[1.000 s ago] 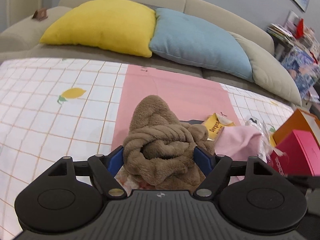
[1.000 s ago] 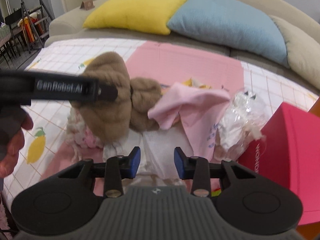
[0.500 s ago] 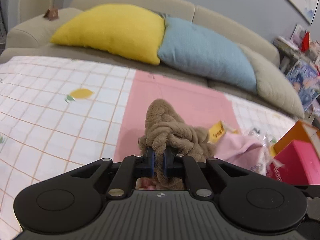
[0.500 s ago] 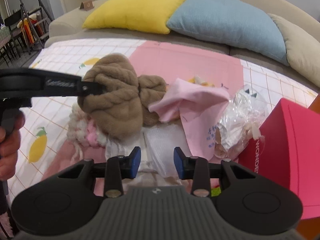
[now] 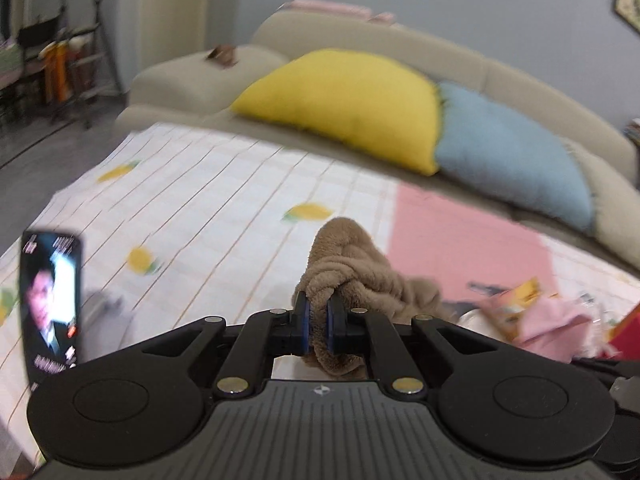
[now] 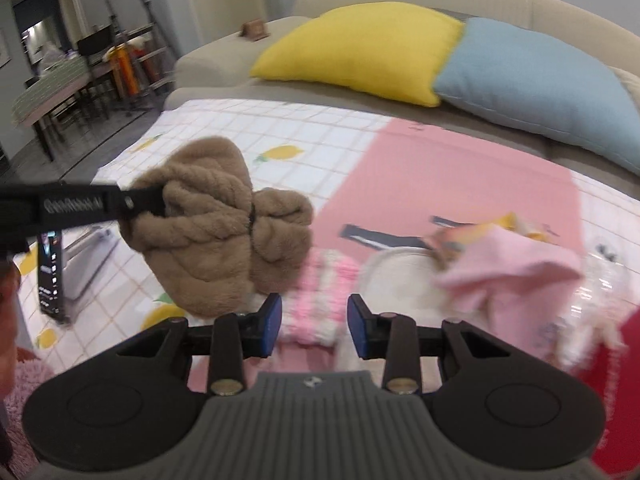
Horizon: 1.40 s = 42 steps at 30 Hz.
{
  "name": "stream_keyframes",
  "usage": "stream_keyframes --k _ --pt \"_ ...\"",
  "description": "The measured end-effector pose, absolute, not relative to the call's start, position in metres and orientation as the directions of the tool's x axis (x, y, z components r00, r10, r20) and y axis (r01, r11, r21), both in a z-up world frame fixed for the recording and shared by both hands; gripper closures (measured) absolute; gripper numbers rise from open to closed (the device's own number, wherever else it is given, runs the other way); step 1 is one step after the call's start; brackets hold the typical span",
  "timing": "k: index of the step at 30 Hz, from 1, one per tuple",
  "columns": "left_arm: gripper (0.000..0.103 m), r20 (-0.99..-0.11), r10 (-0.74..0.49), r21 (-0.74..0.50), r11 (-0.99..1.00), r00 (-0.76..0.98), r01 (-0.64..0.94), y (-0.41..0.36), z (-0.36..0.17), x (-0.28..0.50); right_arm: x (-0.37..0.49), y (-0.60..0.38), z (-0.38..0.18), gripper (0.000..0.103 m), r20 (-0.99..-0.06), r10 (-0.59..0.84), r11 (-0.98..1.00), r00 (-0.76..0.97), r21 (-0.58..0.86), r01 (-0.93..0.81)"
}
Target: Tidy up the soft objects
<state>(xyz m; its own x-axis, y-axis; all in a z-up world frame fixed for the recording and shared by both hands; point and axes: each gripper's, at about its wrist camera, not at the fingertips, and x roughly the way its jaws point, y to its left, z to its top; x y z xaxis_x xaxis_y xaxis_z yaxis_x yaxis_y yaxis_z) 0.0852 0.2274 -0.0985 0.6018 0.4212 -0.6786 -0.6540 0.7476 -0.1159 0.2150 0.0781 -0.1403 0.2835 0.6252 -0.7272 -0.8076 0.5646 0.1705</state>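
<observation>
The checked cloth (image 5: 224, 208) toward the sofa (image 5: 192, 76) lies open. A propped phone (image 5: 50, 304) blocks the left edge; a pink cloth (image 6: 516, 264) and red box (image 6: 616, 392) crowd the right.

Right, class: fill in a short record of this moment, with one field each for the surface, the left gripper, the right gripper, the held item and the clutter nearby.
surface: checked lemon-print cloth with a pink panel
left gripper: fingers shut on the brown plush bundle
right gripper: open, nothing between the fingers
held item: bundle hangs clear of the cloth, cinched by a dark band
clutter nearby: pink-and-white fluffy item, pink cloth, phone with a lit screen
background: yellow cushion beside blue cushion on a beige sofa
</observation>
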Motion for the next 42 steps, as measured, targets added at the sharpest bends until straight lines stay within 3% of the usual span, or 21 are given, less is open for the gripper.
stream_keyframes --k 2,5,9,10,11,14,17,23,28,34,42 --pt "0.095 -0.692 0.445 -0.090 0.728 0.569 -0.680 0.228 -0.102 0.082 0.210 0.091 -0.143 0.064 -0.728 0.637 0.530 0.254 0.174 -0.830" --pt "0.095 -0.711 0.440 -0.089 0.717 0.548 -0.691 0.229 -0.108 0.078 0.203 0.105 -0.154 0.052 -0.752 0.612 0.502 0.245 0.130 -0.855" --pt "0.095 -0.725 0.434 -0.087 0.713 0.536 -0.695 0.227 -0.111 0.073 0.207 0.116 -0.174 0.047 -0.772 0.584 0.512 0.252 0.110 -0.852" --pt "0.095 -0.726 0.429 -0.092 0.714 0.537 -0.694 0.225 -0.111 0.070 0.207 0.117 -0.175 0.050 -0.764 0.589 0.511 0.263 0.101 -0.854" --pt "0.095 -0.728 0.421 -0.097 0.718 0.541 -0.689 0.224 -0.111 0.069 0.206 0.118 -0.176 0.064 -0.762 0.585 0.516 0.276 0.087 -0.852" --pt "0.095 -0.719 0.415 -0.109 0.724 0.557 -0.681 0.220 -0.108 0.066 0.207 0.113 -0.175 0.081 -0.765 0.588 0.510 0.263 0.098 -0.855" --pt "0.095 -0.707 0.403 -0.144 0.722 0.581 -0.676 0.218 -0.101 0.062 0.206 0.104 -0.167 0.087 -0.753 0.608 0.475 0.252 0.090 -0.875" --pt "0.095 -0.692 0.367 -0.203 0.728 0.622 -0.655 0.205 -0.082 0.042 0.184 0.058 -0.141 0.087 -0.750 0.630 0.425 0.199 0.119 -0.898" --pt "0.095 -0.754 0.320 -0.187 0.732 0.574 -0.655 0.189 -0.093 0.028 0.160 0.013 -0.136 0.087 -0.805 0.574 0.402 0.150 0.118 -0.908" --pt "0.095 -0.841 0.176 -0.232 0.738 0.512 -0.633 0.163 -0.114 0.027 0.145 -0.043 -0.143 0.087 -0.860 0.472 0.439 0.195 0.037 -0.898" --pt "0.086 -0.898 -0.017 -0.271 0.809 0.439 -0.522 0.118 -0.126 0.033 0.153 -0.091 -0.148 0.081 -0.886 0.394 0.537 0.244 0.007 -0.844"
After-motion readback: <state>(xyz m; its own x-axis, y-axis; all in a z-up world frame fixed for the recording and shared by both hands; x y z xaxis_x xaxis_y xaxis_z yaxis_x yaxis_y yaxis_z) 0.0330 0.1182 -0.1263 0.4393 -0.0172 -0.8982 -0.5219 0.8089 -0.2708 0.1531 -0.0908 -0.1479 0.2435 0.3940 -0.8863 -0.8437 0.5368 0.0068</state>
